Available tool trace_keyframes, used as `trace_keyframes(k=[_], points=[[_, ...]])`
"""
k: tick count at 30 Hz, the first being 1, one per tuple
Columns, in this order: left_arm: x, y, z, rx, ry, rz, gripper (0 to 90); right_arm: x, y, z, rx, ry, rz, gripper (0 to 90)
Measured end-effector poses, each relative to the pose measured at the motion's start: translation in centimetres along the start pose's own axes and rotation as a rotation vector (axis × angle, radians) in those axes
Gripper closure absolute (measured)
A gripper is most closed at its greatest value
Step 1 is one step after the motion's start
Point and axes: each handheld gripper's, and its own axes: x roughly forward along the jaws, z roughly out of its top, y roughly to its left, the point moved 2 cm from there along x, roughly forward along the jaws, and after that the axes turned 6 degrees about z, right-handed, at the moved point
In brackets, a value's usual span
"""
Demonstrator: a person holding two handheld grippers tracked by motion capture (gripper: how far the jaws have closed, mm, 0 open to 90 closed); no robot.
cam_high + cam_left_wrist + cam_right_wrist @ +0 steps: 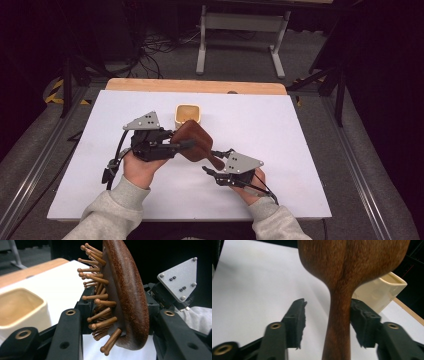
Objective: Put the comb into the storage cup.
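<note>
Wooden hairbrush (192, 140) held above the white tabletop (300, 145), centre of the high view, head toward upper left, handle slanting to lower right. Left claw (172, 145) at centre left, clamped on the brush head: in the left gripper view, pads pressing on both sides of the head (130, 297), bristles (100, 290) pointing to the left of the frame. Right claw (212, 162) at lower centre, spread partly open around the handle (338, 325); right pad touching it, left pad standing clear with a gap. Cream square cup (187, 114) on the tabletop just behind the brush, upper centre; seen also lower left in the left gripper view (22, 312).
</note>
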Motion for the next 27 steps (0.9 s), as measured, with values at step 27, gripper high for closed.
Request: trace_keyframes(k=[27], points=[[-3.4,1.4,6.6,0.08,0.004,0.121,57.2,-1.6,-2.0,-0.6,0.171,-0.06,0.031,4.8]])
